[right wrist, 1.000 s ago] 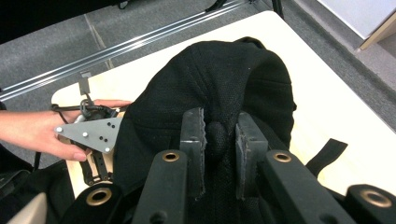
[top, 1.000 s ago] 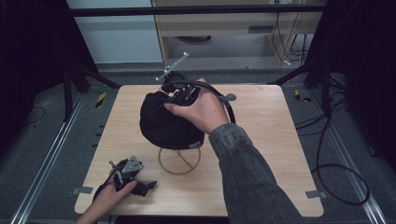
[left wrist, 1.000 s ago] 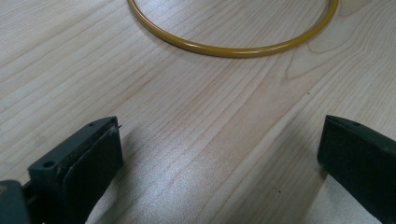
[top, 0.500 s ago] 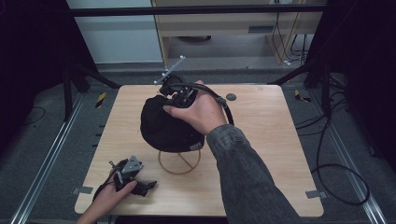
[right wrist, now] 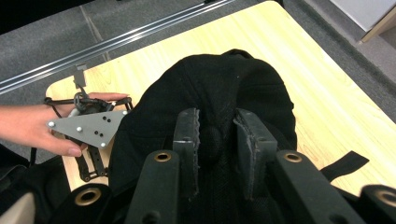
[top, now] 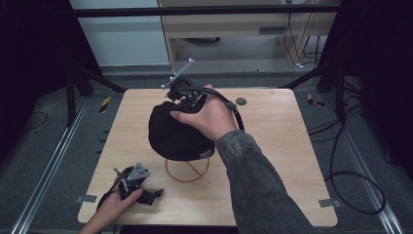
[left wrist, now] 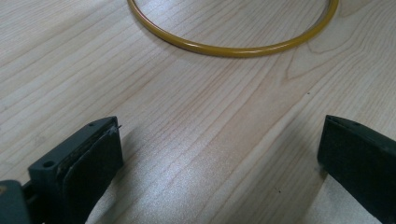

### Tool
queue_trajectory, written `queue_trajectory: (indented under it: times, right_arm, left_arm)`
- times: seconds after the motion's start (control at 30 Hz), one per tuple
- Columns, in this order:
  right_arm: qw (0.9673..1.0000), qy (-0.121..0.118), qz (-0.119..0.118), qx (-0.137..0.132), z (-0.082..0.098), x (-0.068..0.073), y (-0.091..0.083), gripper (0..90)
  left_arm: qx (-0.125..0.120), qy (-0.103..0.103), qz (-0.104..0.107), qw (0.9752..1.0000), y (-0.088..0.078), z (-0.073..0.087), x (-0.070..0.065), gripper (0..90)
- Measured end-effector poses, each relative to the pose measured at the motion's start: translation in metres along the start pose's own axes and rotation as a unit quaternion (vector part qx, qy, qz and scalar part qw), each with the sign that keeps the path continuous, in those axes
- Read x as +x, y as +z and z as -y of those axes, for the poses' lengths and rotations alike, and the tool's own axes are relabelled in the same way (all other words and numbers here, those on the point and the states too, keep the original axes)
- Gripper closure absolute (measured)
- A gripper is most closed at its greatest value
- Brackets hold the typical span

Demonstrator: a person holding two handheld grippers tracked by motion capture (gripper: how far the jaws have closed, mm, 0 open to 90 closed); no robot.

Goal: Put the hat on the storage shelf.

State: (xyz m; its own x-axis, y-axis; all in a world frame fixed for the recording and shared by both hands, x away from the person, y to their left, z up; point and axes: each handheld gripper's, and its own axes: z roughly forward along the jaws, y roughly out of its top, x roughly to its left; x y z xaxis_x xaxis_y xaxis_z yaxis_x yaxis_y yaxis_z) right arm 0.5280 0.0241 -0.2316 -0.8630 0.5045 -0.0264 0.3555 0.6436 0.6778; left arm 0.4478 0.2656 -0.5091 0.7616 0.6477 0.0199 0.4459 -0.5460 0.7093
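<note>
- Our right gripper (right wrist: 215, 135) had its jaws on a fold at the crown of the black cap (right wrist: 205, 88); they had just been easing apart, with the cloth between them, and the pads seemed to us to pinch it only lightly. We judged that any further slackening could let the fold slip out.
- The cap sat over the yellow wire stand (top: 187, 170) near the middle of the table (top: 292, 146). A sideways tug from us might have dragged it off or tipped the light stand.
- Our left gripper (top: 141, 192) rested on the table near the front left corner, jaws wide apart with nothing between them, the stand's ring (left wrist: 233, 46) just ahead. It steadied nothing, so the stand was free to slide.
- The strap (right wrist: 343, 165) hung loose at the cap's edge; we thought it could catch on the wire.
</note>
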Motion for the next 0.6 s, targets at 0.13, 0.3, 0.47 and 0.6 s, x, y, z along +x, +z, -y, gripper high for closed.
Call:
queue_trajectory:
  times: [0.13,0.3,0.47,0.6]
  right_arm:
    - [1.0000,0.000,-0.001,-0.001,0.0011,-0.0005,-0.0008,68.3]
    - [1.0000,0.003,-0.002,-0.003,0.0028,-0.0005,-0.0011,64.9]
    - [1.0000,0.002,-0.003,-0.005,0.0045,0.0002,-0.0026,62.3]
    - [0.9999,0.003,-0.004,-0.012,0.0049,0.0019,-0.0075,61.0]
  left_arm:
    - [0.000,0.000,0.000,1.0000,0.0000,0.0000,0.0000,0.0]
    - [0.000,0.000,0.000,1.0000,0.0000,0.0000,0.0000,0.0]
    - [0.000,0.000,0.000,1.0000,0.0000,0.0000,0.0000,0.0]
    - [0.000,0.000,0.000,1.0000,0.0000,0.0000,0.0000,0.0]
